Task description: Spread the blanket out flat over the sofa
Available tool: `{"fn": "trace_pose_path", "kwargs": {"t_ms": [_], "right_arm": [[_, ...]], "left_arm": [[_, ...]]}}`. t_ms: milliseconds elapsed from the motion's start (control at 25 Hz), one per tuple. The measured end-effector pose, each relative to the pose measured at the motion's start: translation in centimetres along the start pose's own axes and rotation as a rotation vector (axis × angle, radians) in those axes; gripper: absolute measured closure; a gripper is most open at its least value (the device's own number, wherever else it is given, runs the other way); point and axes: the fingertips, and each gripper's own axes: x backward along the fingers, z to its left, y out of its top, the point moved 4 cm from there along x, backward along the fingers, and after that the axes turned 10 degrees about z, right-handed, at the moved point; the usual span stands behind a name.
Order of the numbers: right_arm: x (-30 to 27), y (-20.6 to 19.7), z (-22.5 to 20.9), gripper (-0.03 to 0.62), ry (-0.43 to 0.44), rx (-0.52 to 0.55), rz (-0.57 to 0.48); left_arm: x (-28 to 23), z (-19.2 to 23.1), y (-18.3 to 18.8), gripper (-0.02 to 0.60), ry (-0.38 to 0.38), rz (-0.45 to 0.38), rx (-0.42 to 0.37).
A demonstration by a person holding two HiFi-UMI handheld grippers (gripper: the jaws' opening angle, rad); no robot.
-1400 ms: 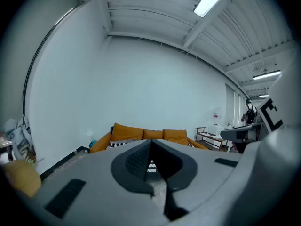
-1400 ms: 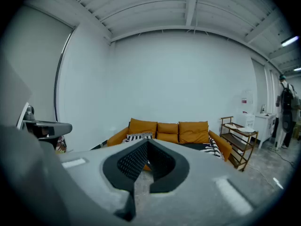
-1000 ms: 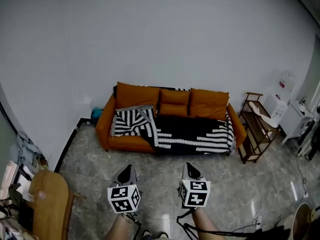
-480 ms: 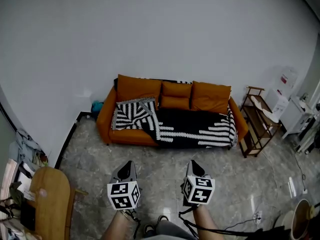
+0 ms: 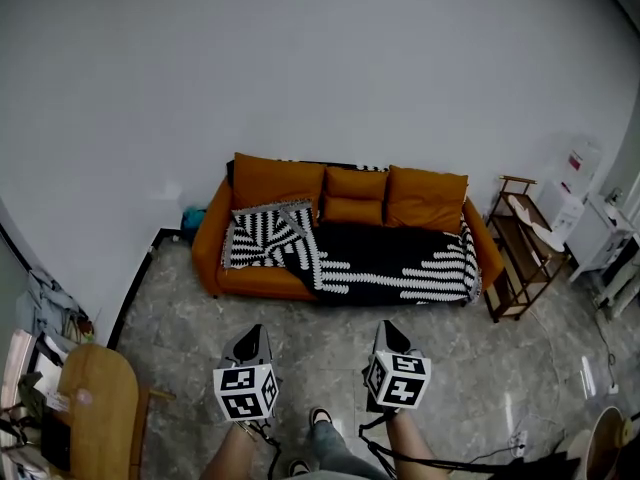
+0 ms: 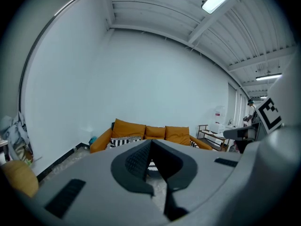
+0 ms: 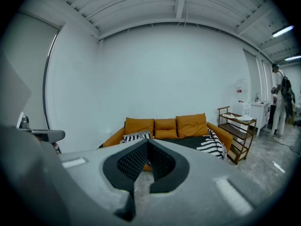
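An orange sofa stands against the white wall, a few steps ahead. A black and white zigzag blanket lies over its seat, bunched and folded back at the left end. My left gripper and right gripper hang side by side over the floor, well short of the sofa. Both are shut with nothing between the jaws. The sofa also shows beyond the shut jaws in the left gripper view and the right gripper view.
A wooden shelf rack stands right of the sofa, with white appliances behind it. A wooden chair is at my near left. A person stands far right. Grey marble floor lies between me and the sofa.
The view has shifted slightly and the sofa sits a bit nearer in frame. A foot has stepped forward below. Both grippers keep their places, still shut.
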Motion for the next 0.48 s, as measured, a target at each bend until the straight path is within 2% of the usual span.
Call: {"fn": "trace_pose_path", "kwargs": {"t_ms": [320,480], "right_arm": [[-6.3,4.3,-1.7,0.589,0.036,-0.02,-0.018],[-9.2,6.6,-2.9,0.589,0.052,-0.01,-0.013]], "left_arm": [[-6.2,0.0,4.6,0.577,0.027,-0.008,-0.06],[-9.2,-0.2,6.8,0.577,0.042,-0.012,-0.058]]}}
